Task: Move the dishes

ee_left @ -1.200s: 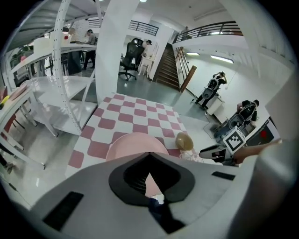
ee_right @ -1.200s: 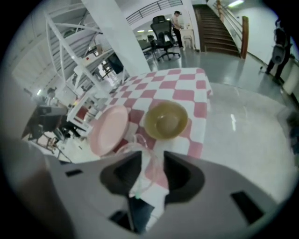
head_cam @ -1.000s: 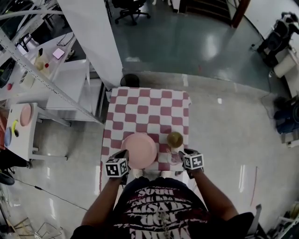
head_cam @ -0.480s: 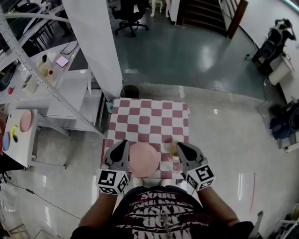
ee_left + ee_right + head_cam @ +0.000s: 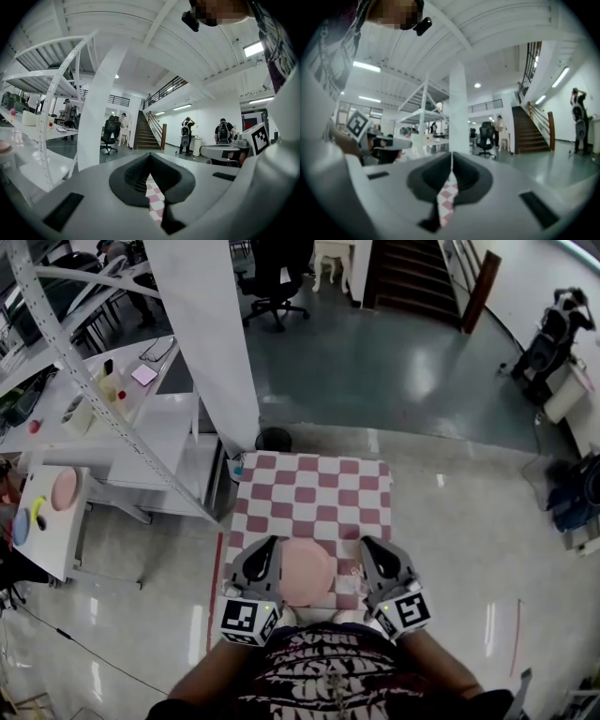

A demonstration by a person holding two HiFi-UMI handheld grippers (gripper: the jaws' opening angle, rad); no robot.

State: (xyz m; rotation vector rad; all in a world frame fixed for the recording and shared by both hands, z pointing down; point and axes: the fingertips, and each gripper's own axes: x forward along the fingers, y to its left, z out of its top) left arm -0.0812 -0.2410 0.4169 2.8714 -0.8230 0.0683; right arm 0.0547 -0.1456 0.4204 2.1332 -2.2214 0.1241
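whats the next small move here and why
Probably lower the left gripper toward the plate's left rim, opening its jaws on the way. It hangs level above the table, jaws together on nothing. In the head view it is just left of the plate, which lies ungripped near the table's near edge.

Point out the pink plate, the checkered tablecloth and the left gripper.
pink plate (image 5: 306, 574), head view, middle of its top face.
checkered tablecloth (image 5: 309, 491), head view, bare squares beyond the plate.
left gripper (image 5: 270, 546), head view, tip of its closed jaws.
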